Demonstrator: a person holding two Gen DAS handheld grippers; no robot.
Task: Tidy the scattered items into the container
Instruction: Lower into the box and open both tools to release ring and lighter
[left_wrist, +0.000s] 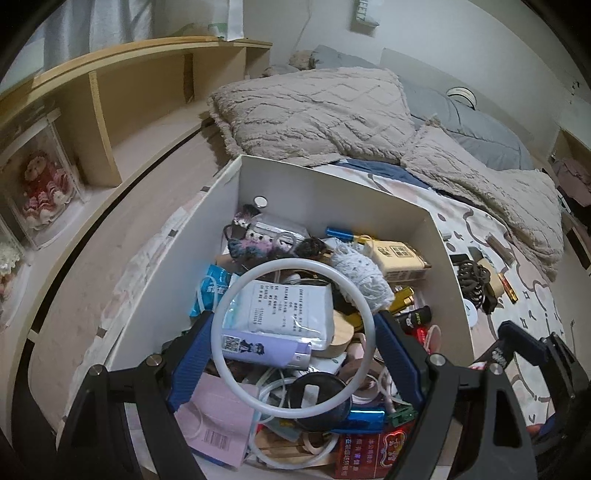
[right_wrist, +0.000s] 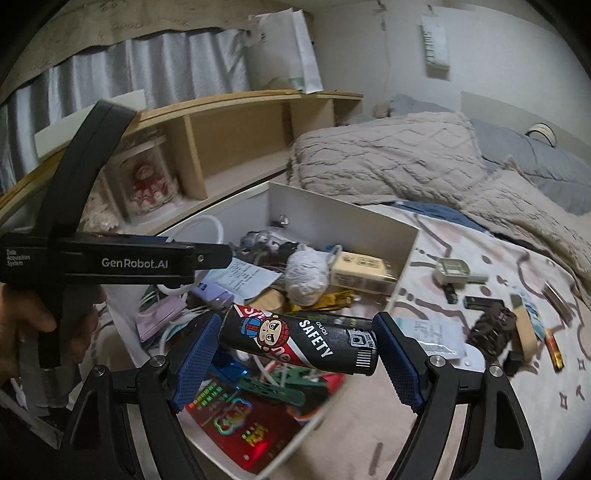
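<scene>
Between the blue pads of the right gripper (right_wrist: 297, 349), above the near corner of the white box (right_wrist: 402, 266), a black lighter (right_wrist: 299, 338) is clamped end to end. Its long axis runs across the jaws, tilted a little, the barcoded end lower and to the right, the cartoon-printed end up and to the left. Below it the box is crammed: a red packet (right_wrist: 236, 428), a ball of white yarn (right_wrist: 306, 277), a cream carton (right_wrist: 364, 271), a pink mask (right_wrist: 159, 319). The left gripper (left_wrist: 295, 347) hangs over the same heap and grips a white ring (left_wrist: 364, 310) across its width, the ring facing the camera, with a lilac tube (left_wrist: 266, 349) and a white sachet (left_wrist: 291, 306) showing through it. Out on the patterned bedsheet (right_wrist: 480, 258), to the right of the box, lie a dark hair tie (right_wrist: 493, 328), a small white clip (right_wrist: 452, 271) and a few small sticks. A fuzzy beige blanket (right_wrist: 388, 155) is bunched beyond the box.
</scene>
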